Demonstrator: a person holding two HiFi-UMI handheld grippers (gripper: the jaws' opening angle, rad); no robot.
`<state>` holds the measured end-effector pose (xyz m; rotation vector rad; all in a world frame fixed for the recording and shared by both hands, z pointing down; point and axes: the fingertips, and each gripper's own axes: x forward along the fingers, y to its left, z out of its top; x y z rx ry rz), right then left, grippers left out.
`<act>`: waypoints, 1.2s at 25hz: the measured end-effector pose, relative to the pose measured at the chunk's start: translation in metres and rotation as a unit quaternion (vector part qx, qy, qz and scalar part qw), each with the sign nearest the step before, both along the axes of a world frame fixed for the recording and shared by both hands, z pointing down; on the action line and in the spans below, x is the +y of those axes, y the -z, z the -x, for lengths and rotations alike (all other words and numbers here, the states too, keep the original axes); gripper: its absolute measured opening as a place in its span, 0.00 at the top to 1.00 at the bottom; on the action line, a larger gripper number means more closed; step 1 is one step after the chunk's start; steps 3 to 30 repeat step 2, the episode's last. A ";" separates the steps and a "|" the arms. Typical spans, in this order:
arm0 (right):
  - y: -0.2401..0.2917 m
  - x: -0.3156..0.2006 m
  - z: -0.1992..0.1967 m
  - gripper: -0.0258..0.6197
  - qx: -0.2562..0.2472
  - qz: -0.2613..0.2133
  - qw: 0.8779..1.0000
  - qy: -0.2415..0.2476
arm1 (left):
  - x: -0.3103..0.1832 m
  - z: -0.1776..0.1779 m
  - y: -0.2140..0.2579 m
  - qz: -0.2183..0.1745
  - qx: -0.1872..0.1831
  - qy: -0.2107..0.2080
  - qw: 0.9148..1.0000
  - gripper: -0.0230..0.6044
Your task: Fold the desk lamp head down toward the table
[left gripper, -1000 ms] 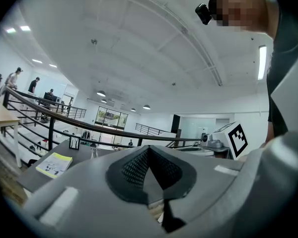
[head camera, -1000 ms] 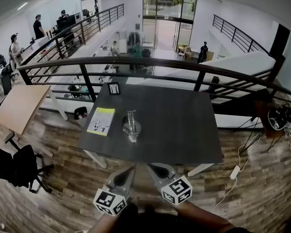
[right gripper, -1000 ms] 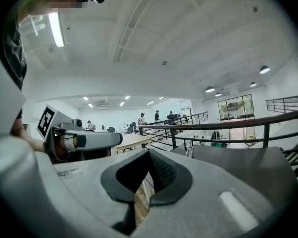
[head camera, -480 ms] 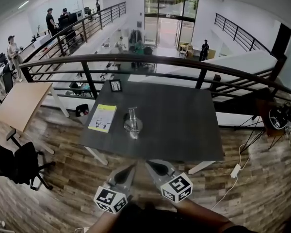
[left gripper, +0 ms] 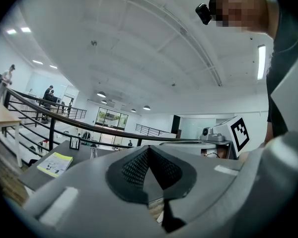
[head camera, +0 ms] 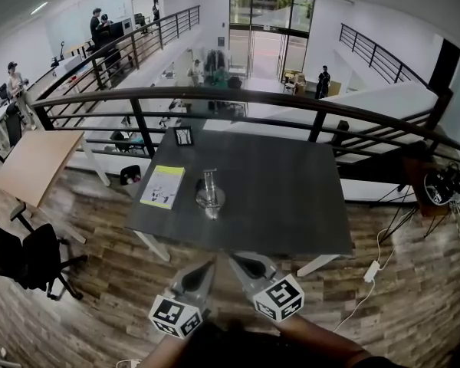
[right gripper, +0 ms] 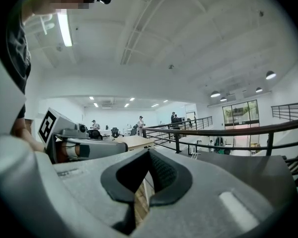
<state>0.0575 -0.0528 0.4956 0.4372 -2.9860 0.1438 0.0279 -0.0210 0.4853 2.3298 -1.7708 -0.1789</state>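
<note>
The desk lamp (head camera: pixel 208 194) stands on the dark table (head camera: pixel 284 198), left of the middle, with a round base and a short upright arm. In the left gripper view the lamp (left gripper: pixel 93 151) is small and far off. Both grippers hang side by side in front of the table's near edge, well short of the lamp. My left gripper (head camera: pixel 208 266) has its jaws together with nothing between them, and its pads meet in its own view (left gripper: pixel 149 150). My right gripper (head camera: pixel 234 261) is shut and empty too (right gripper: pixel 149 152).
A yellow-green booklet (head camera: pixel 162 187) lies left of the lamp, and a small picture frame (head camera: pixel 182 137) stands at the table's far left corner. A dark railing (head camera: pixel 238 98) runs behind the table. A black chair (head camera: pixel 31 263) sits at the left, with a power strip and cable (head camera: pixel 372 271) on the floor at the right.
Neither gripper nor the lamp has moved. The head view shifted slightly, and people on the far walkway have walked along.
</note>
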 end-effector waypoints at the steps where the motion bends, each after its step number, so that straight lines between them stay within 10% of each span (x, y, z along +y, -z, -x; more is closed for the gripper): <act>1: 0.000 0.001 0.000 0.96 0.000 -0.001 1.000 0.001 | 0.001 -0.001 -0.002 0.000 -0.001 -0.001 1.000 0.96; 30: -0.001 0.003 -0.001 0.96 0.000 -0.001 1.000 0.002 | 0.002 -0.002 -0.004 -0.001 -0.001 -0.002 1.000 0.96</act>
